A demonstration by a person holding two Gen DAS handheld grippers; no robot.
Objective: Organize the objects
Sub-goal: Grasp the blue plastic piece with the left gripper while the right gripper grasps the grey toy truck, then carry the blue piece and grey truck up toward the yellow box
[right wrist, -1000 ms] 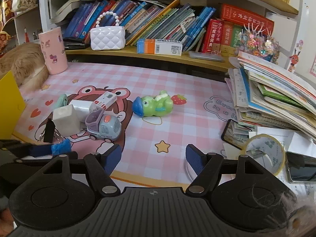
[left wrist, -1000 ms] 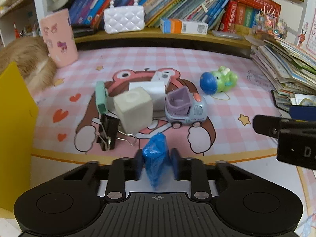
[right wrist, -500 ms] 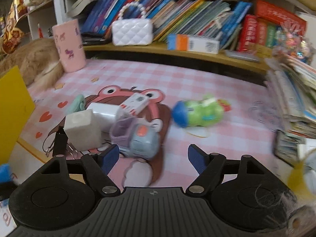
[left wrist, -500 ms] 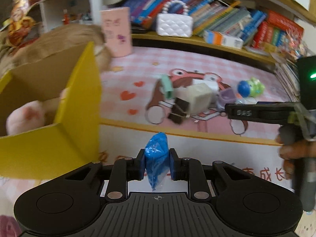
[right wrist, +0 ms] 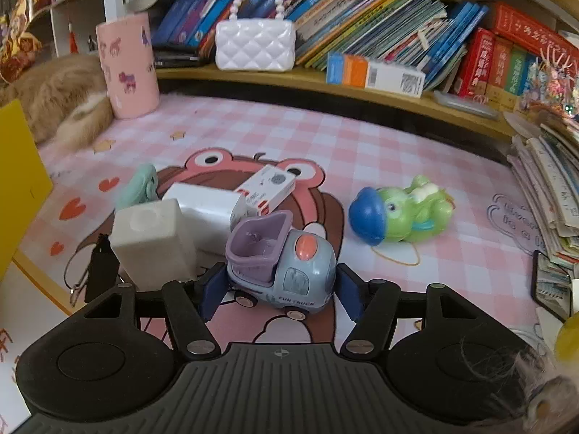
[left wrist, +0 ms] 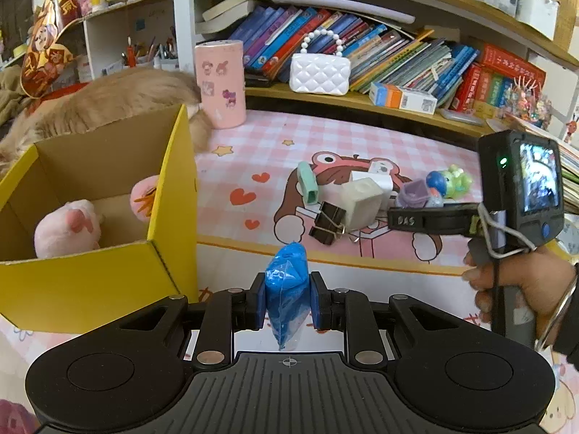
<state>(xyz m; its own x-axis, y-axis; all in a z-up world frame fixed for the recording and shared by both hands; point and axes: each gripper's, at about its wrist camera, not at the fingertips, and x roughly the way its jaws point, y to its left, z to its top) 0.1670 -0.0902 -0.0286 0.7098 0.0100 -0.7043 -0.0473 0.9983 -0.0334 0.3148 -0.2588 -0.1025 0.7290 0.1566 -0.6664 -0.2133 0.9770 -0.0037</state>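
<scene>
My left gripper (left wrist: 286, 303) is shut on a crumpled blue plastic bag (left wrist: 287, 282), held above the mat's front edge, just right of the open yellow box (left wrist: 90, 282). A pink plush (left wrist: 67, 228) lies inside that box. My right gripper (right wrist: 277, 289) is closing on a grey-and-purple toy truck (right wrist: 289, 264); both pads sit against its sides. Beside the truck stand a white cube (right wrist: 152, 242), a black binder clip (right wrist: 101, 275), a white block (right wrist: 206, 206), a small printed box (right wrist: 266, 190) and a mint piece (right wrist: 139, 184). A green toy (right wrist: 405, 213) lies to the right.
A pink cup (right wrist: 128, 65) and a furry animal (right wrist: 54, 94) are at the back left. A shelf with books and a white purse (right wrist: 253, 43) runs along the back. A stack of books (right wrist: 550, 181) borders the mat's right side. A person's hand (left wrist: 506, 289) holds the right gripper.
The left gripper swung left and up with the blue bag, bringing the yellow box into view. The right gripper moved forward and down around the toy truck and its jaws narrowed onto it.
</scene>
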